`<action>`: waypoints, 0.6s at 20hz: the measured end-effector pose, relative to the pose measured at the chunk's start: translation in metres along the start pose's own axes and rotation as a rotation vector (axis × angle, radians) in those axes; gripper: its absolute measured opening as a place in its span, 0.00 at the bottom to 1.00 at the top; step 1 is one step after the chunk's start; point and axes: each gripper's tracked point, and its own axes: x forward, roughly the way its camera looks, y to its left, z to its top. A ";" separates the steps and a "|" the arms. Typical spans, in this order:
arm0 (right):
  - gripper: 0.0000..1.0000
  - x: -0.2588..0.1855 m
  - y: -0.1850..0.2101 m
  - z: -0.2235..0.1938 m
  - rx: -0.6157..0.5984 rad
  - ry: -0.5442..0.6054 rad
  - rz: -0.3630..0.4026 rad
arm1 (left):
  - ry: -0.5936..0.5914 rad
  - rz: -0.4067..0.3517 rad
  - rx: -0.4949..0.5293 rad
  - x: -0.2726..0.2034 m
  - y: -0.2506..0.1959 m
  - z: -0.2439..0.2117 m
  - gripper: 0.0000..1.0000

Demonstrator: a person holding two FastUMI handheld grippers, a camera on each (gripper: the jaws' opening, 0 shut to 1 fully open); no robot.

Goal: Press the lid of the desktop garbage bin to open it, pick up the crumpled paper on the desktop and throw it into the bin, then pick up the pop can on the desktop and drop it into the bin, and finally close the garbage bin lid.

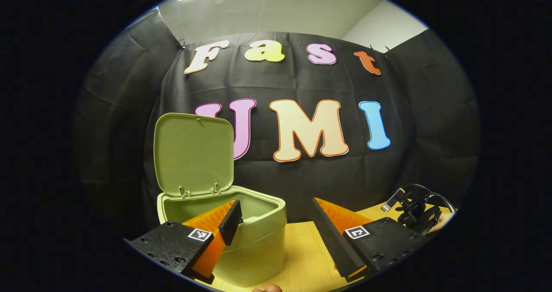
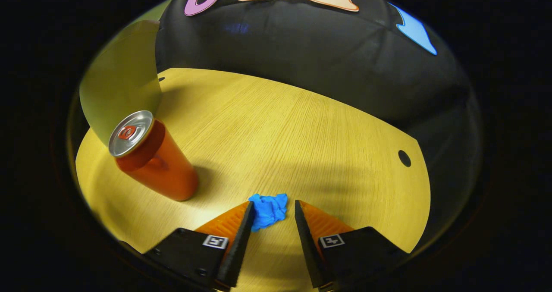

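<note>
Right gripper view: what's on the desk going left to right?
Bin lid → pop can → crumpled paper, between the right gripper fingers → small hole in the desktop.

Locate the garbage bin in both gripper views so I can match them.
Left gripper view: the garbage bin stands at lower left on the desk, with its lid raised.
Right gripper view: a pale green part of it sits at the upper left edge, behind the pop can.
Shared landmark: the wooden desktop, also seen under the can.
</note>
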 end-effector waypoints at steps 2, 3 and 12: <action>0.40 0.000 0.000 0.000 -0.011 0.001 -0.005 | 0.002 0.002 0.001 0.000 0.001 0.000 0.96; 0.43 0.000 0.000 0.001 -0.014 0.002 -0.006 | 0.003 0.003 0.001 0.000 0.001 0.000 0.96; 0.36 0.001 0.004 0.000 -0.052 0.003 0.005 | 0.003 0.003 0.001 0.000 0.000 -0.001 0.96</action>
